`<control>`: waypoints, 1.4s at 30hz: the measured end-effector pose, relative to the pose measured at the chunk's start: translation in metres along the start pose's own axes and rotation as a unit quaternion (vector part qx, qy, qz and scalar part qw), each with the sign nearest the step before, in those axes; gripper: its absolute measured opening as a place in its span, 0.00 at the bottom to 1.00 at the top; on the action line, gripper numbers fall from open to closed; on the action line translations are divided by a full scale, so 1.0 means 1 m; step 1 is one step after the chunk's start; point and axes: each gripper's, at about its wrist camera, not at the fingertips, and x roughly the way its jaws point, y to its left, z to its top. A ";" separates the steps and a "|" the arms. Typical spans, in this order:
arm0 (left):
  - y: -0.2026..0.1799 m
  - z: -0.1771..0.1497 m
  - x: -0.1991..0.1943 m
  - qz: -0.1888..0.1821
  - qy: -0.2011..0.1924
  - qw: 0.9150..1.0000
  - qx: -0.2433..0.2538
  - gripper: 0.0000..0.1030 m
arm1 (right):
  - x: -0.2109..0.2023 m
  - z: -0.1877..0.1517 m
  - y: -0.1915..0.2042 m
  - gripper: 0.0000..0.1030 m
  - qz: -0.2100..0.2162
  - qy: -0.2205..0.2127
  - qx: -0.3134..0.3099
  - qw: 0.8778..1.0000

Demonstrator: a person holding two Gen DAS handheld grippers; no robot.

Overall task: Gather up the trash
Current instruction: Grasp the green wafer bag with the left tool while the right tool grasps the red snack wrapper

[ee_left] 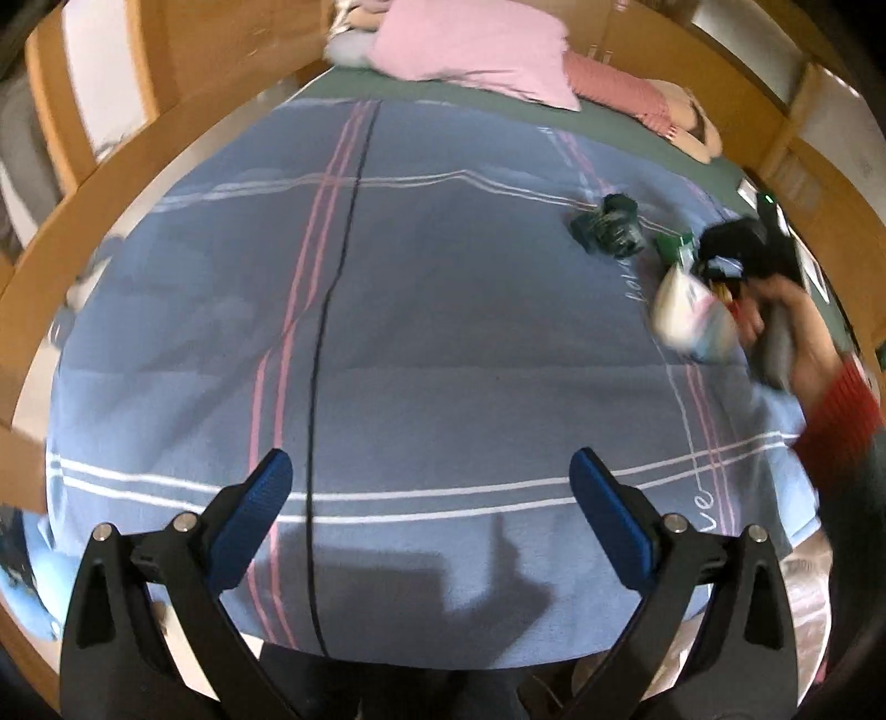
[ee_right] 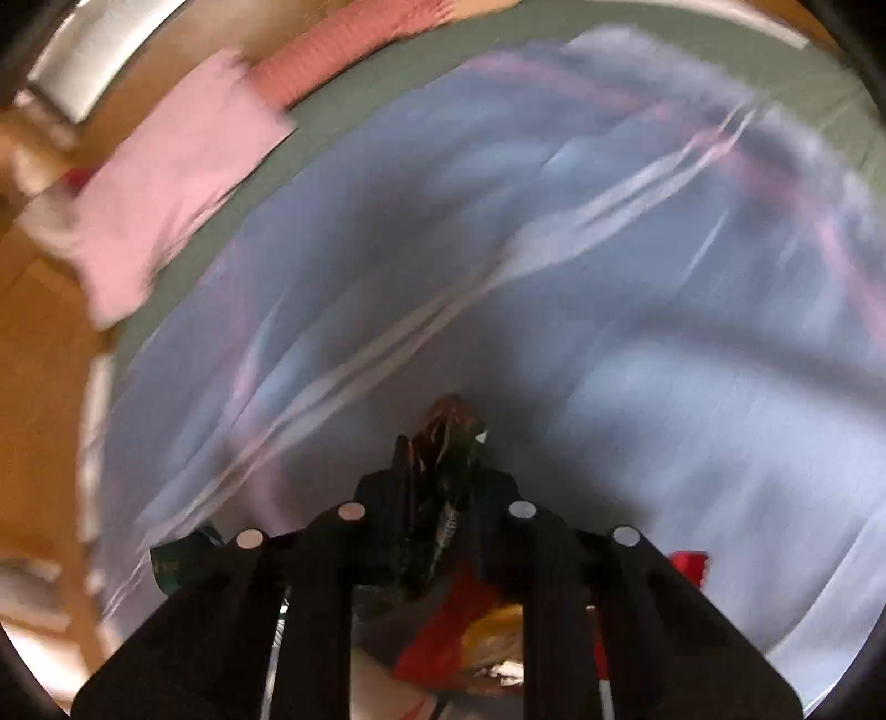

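Right gripper (ee_right: 437, 471) is clamped on a crumpled wrapper (ee_right: 448, 437); the thin hold could slip. Left gripper (ee_left: 431, 476) gapes empty.

Bedroom — bed (ee_left: 387, 343), pink pillow (ee_left: 476, 50)

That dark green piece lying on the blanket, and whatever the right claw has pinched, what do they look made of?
Dark green piece: probably thin plastic or foil wrapper, crumpled into folds with glints on the creases. Pinched item: likely similar printed film, thin and crinkled with mixed colours, though motion blur leaves it uncertain. Blanket: soft, matte woven fabric.
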 end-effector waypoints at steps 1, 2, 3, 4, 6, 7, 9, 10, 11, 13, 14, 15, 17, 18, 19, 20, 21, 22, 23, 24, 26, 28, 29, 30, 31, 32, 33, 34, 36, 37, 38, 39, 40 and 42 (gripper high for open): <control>0.004 0.000 0.003 0.003 0.006 1.000 -0.010 0.97 | 0.002 -0.024 0.013 0.18 0.024 0.026 -0.019 0.999; 0.008 -0.001 0.007 0.005 0.012 1.000 -0.021 0.97 | 0.005 -0.032 0.019 0.18 0.034 0.035 -0.026 0.998; 0.015 -0.002 0.011 0.004 0.023 0.999 -0.037 0.97 | 0.007 -0.058 0.036 0.18 0.060 0.063 -0.050 0.995; 0.019 -0.001 0.014 0.001 0.031 0.998 -0.049 0.97 | 0.008 -0.080 0.051 0.18 0.078 0.082 -0.074 0.991; 0.028 -0.001 0.020 -0.007 0.043 0.996 -0.073 0.97 | 0.011 -0.103 0.072 0.18 0.106 0.107 -0.098 0.984; 0.031 0.000 0.021 -0.008 0.044 0.996 -0.081 0.97 | 0.010 -0.116 0.086 0.18 0.126 0.118 -0.116 0.978; 0.039 0.001 0.020 0.000 0.038 0.995 -0.096 0.97 | 0.011 -0.127 0.106 0.18 0.140 0.129 -0.153 0.970; 0.044 0.002 0.019 0.006 0.032 0.994 -0.104 0.97 | 0.010 -0.133 0.117 0.18 0.145 0.133 -0.176 0.965; 0.049 0.004 0.018 0.010 0.026 0.993 -0.114 0.97 | 0.009 -0.138 0.128 0.20 0.146 0.135 -0.198 0.960; 0.064 0.007 0.012 0.016 0.012 0.989 -0.147 0.97 | 0.003 -0.147 0.151 0.44 0.135 0.130 -0.248 0.951; 0.068 0.008 0.011 0.017 0.008 0.987 -0.158 0.97 | -0.002 -0.149 0.157 0.60 0.134 0.125 -0.260 0.948; 0.075 0.009 0.009 0.018 0.003 0.985 -0.173 0.97 | -0.013 -0.151 0.162 0.62 0.137 0.114 -0.271 0.946; 0.084 0.011 0.007 0.020 -0.001 0.981 -0.193 0.97 | -0.029 -0.156 0.165 0.62 0.135 0.100 -0.292 0.942; 0.087 0.011 0.007 0.017 -0.002 0.979 -0.201 0.97 | -0.044 -0.156 0.162 0.63 0.114 0.080 -0.308 0.941; 0.088 0.011 0.007 0.014 -0.001 0.979 -0.205 0.97 | -0.052 -0.153 0.156 0.64 0.088 0.063 -0.317 0.942; 0.088 0.010 0.007 0.012 0.000 0.979 -0.206 0.97 | -0.059 -0.154 0.155 0.67 0.068 0.050 -0.319 0.944; 0.086 0.012 0.008 0.007 0.002 0.979 -0.202 0.97 | -0.070 -0.154 0.142 0.69 0.044 0.036 -0.307 0.950; 0.084 0.012 0.009 0.005 0.004 0.980 -0.198 0.97 | -0.075 -0.156 0.129 0.70 0.029 0.033 -0.287 0.957; 0.081 0.013 0.009 0.003 0.006 0.981 -0.192 0.97 | -0.079 -0.155 0.106 0.70 0.007 0.037 -0.250 0.967; 0.076 0.014 0.011 0.002 0.008 0.983 -0.185 0.97 | -0.079 -0.152 0.106 0.70 0.003 0.038 -0.240 0.970; 0.070 0.013 0.012 0.002 0.011 0.984 -0.175 0.97 | -0.076 -0.147 0.087 0.70 -0.010 0.044 -0.207 0.977; 0.065 0.011 0.015 0.002 0.016 0.986 -0.166 0.97 | -0.068 -0.147 0.069 0.70 -0.022 0.060 -0.191 0.979; 0.062 0.011 0.017 0.002 0.019 0.987 -0.162 0.97 | -0.064 -0.147 0.068 0.70 -0.022 0.064 -0.188 0.980; 0.060 0.012 0.019 0.002 0.022 0.987 -0.159 0.97 | -0.057 -0.148 0.067 0.70 -0.023 0.075 -0.192 0.978; 0.058 0.012 0.021 0.002 0.023 0.987 -0.157 0.97 | -0.049 -0.150 0.068 0.70 -0.032 0.086 -0.196 0.976; 0.058 0.012 0.022 0.001 0.024 0.988 -0.155 0.97 | -0.040 -0.156 0.071 0.70 -0.037 0.098 -0.199 0.974; 0.057 0.015 0.025 -0.003 0.027 0.988 -0.153 0.97 | -0.035 -0.151 0.072 0.70 -0.036 0.103 -0.200 0.974; 0.055 0.019 0.029 -0.007 0.027 0.988 -0.153 0.97 | -0.029 -0.153 0.074 0.64 -0.033 0.111 -0.207 0.971; 0.048 0.035 0.036 -0.019 0.019 0.989 -0.145 0.97 | -0.024 -0.158 0.076 0.51 -0.030 0.111 -0.212 0.971; 0.043 0.042 0.039 -0.028 0.011 0.991 -0.131 0.97 | -0.025 -0.157 0.078 0.44 -0.024 0.105 -0.209 0.972; 0.037 0.047 0.041 -0.037 0.002 0.993 -0.115 0.97 | -0.029 -0.156 0.080 0.37 -0.025 0.092 -0.209 0.973; 0.029 0.053 0.045 -0.049 -0.004 0.994 -0.096 0.97 | -0.036 -0.154 0.080 0.36 -0.031 0.071 -0.211 0.974; 0.023 0.056 0.049 -0.061 -0.005 0.994 -0.086 0.97 | -0.041 -0.152 0.079 0.35 -0.033 0.057 -0.212 0.975; 0.009 0.062 0.059 -0.090 -0.005 0.994 -0.065 0.97 | -0.056 -0.143 0.074 0.35 -0.034 0.013 -0.209 0.977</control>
